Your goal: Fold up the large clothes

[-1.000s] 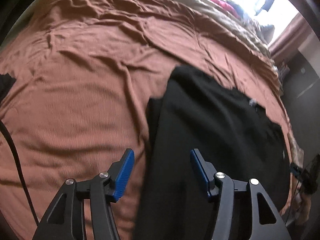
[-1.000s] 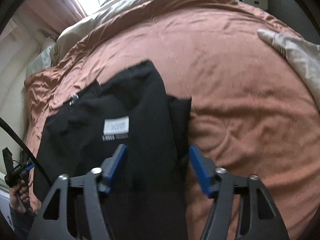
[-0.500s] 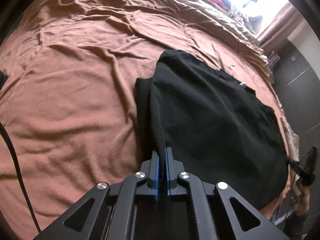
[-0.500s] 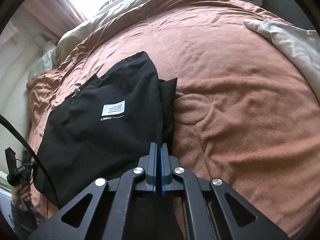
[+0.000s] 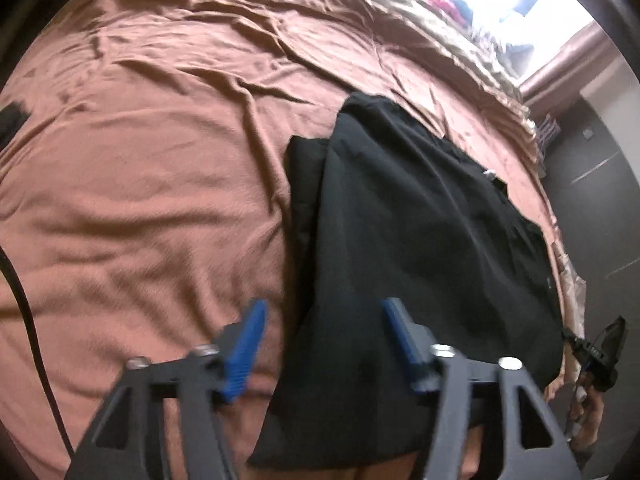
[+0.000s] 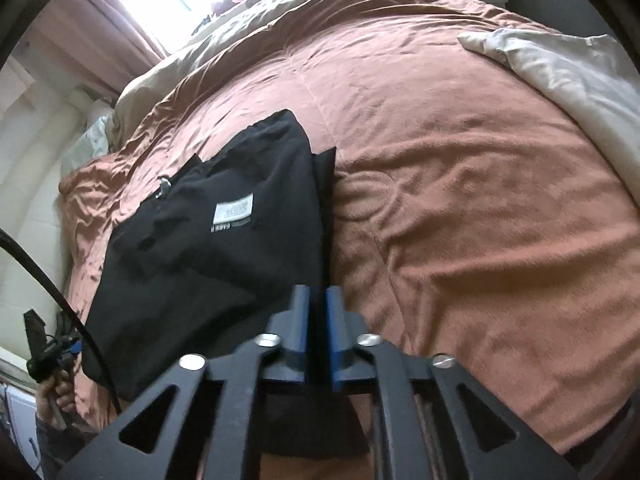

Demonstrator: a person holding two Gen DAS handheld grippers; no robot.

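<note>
Already folded, the garment (image 5: pixel 420 240) lies on the bed (image 5: pixel 140 160). Left gripper (image 5: pixel 324 332) jaws opening wide; right gripper (image 6: pixel 318 312) jaws narrow, opening, could snag the edge and undo the fold.

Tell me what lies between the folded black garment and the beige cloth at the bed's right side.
Only bare, wrinkled brown bedspread lies between the black garment and the beige cloth; the right wrist view shows it.

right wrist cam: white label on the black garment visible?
Yes, a white label shows on the black garment lying on the brown bedspread.
</note>
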